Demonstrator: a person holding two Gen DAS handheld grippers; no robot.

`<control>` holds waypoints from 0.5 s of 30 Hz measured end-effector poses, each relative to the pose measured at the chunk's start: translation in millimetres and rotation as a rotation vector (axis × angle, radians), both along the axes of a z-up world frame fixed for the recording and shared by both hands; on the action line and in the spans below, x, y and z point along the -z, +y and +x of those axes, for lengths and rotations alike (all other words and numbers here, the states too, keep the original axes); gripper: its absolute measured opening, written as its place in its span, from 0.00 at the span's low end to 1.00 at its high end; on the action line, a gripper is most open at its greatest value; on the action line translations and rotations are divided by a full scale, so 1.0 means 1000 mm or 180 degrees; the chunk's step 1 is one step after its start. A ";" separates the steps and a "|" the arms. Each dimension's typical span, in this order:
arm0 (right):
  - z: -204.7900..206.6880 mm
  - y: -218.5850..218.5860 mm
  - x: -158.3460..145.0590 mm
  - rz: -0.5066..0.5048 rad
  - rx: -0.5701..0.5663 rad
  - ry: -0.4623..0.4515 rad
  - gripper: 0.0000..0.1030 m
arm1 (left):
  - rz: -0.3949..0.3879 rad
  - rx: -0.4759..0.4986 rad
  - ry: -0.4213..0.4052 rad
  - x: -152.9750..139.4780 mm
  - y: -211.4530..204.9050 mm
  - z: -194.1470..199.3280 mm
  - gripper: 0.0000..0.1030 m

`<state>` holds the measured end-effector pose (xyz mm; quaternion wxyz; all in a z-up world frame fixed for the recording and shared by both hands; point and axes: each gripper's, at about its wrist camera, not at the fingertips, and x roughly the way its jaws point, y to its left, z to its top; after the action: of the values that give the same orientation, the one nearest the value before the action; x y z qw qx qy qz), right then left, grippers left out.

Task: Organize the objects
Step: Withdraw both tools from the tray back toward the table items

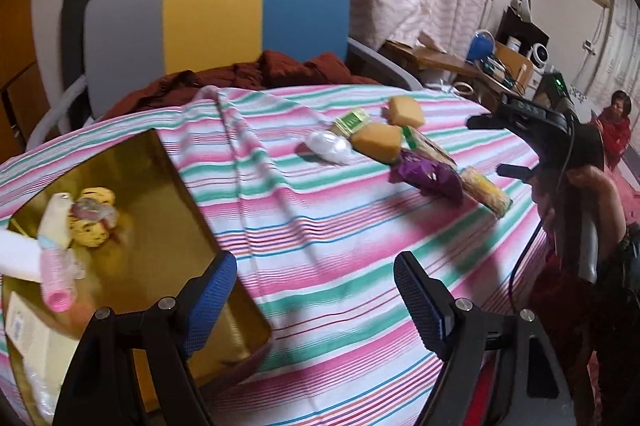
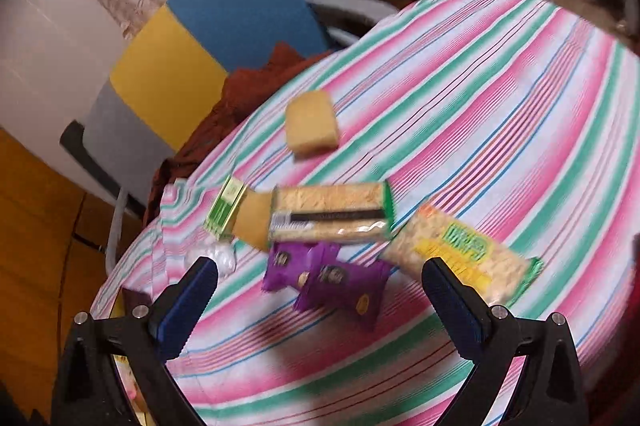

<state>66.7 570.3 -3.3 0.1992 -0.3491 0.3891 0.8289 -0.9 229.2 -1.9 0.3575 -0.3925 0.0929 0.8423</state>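
Both tools are spread wide and carry nothing: the left tool hangs over the near corner of the gold tin, and the right tool hovers just above the purple snack packets.

The purple packets look like the next thing to go into the tin. They lie on the striped cloth of the desk, well apart from the tin, in the loose cluster with two cracker packs and two sponges. There seem to be two of them, overlapping, though blur makes the count uncertain. Their long axis runs from upper left to lower right in the right wrist view, roughly across the line of the tool's fingers.

They should be light, crinkly and slippery foil, with something brittle inside, so a gentle pinch across the short width at the middle of one packet suits better than a hard squeeze. Taking a crimped end would risk the packet swinging or slipping.

The long cracker pack lies just behind them, nearly level left to right, one end resting over a yellow sponge. The second cracker pack slants down to the right beside the right finger. Both are stiff but fragile, best held across the middle. The other sponge sits apart farther back; it is soft and will squash.

The tin already holds a pink hair roller, a white tube and a spotted yellow thing.
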 end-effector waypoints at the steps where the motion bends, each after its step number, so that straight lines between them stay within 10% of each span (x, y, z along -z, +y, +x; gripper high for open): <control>1: -0.004 -0.002 0.002 -0.0048 -0.0083 0.0001 1.00 | -0.0018 0.0032 -0.0023 0.002 0.004 0.001 0.80; 15: -0.075 -0.015 0.028 0.0347 -0.0926 -0.0682 1.00 | -0.0028 0.0319 -0.0320 0.028 0.017 0.013 0.80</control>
<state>-8.1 555.0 -31.6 0.1361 -0.4765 0.2656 0.8270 11.7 246.5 -29.6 0.4017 -0.4307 0.0981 0.8022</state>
